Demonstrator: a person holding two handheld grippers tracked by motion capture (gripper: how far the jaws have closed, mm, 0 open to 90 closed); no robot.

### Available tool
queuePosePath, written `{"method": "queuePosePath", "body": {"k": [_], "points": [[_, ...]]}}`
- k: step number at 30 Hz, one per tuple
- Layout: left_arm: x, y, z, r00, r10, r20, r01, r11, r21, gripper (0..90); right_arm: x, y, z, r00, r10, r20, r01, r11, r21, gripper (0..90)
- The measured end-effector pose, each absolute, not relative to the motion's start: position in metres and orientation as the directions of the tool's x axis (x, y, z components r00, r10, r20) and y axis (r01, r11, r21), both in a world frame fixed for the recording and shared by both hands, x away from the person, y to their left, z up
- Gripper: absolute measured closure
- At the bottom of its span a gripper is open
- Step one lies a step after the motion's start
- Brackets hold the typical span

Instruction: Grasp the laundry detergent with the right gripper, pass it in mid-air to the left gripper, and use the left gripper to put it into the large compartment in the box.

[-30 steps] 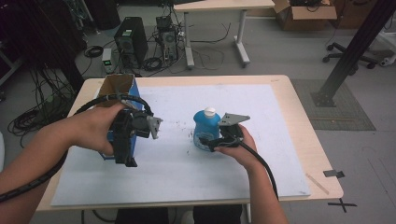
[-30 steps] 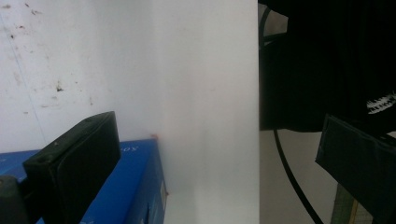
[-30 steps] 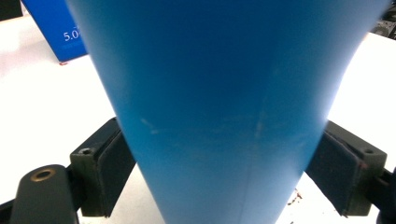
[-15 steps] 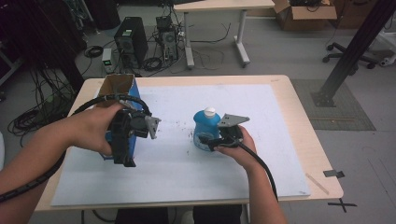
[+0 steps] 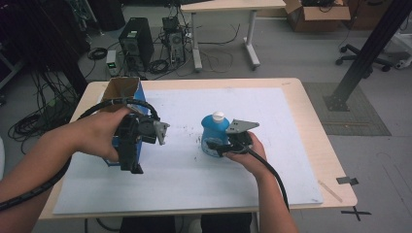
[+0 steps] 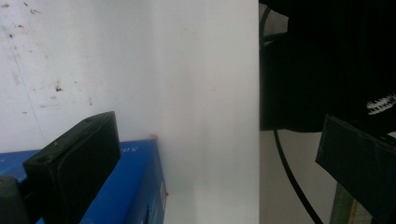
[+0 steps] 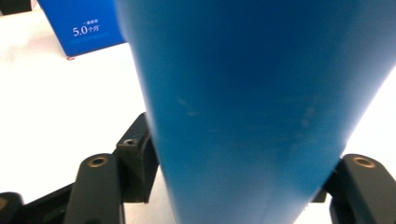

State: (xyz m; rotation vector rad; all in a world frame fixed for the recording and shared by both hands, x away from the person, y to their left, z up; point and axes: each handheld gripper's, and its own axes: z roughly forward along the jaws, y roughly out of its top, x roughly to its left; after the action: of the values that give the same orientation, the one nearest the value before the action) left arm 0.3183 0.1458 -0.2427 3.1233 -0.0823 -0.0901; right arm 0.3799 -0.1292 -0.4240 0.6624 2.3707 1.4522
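Right gripper (image 5: 214,147) fingers are just closing onto the blue bottle (image 5: 214,133) standing mid-counter (image 5: 291,145), while left gripper (image 5: 133,162), fingers wide, is hanging beside the box (image 5: 124,90); grasp step underway, next likely calling for 1 steady lift.

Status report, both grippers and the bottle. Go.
Right gripper jaws just closing, now clamped on blue bottle, upright on table. Left gripper open, one jaw against blue box. Nothing blocking.

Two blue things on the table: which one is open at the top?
The blue box at the left, beside the left gripper: its cardboard flaps stand open. The blue bottle, between the right gripper's jaws, has a white cap on.
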Motion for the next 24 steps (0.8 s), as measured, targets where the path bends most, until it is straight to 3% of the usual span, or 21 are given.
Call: {"method": "queuePosePath", "body": {"k": [15,19,24], "points": [[0.318,0.145,-0.237,0.998,-0.054,-0.044,-0.053,-0.998,0.02,0.2,0.375,-0.129,-0.423,-0.862,0.507,-0.005,0.219,0.381,0.898,44.4],[0.319,0.146,-0.232,0.998,-0.052,-0.032,-0.051,-0.998,0.021,0.2,0.371,-0.134,-0.407,-0.87,0.493,0.005,0.198,0.34,0.919,44.4],[0.32,0.147,-0.226,0.999,-0.047,-0.022,-0.046,-0.999,0.02,0.2,0.365,-0.141,-0.382,-0.891,0.454,-0.022,0.166,0.371,0.914,44.3]]}}
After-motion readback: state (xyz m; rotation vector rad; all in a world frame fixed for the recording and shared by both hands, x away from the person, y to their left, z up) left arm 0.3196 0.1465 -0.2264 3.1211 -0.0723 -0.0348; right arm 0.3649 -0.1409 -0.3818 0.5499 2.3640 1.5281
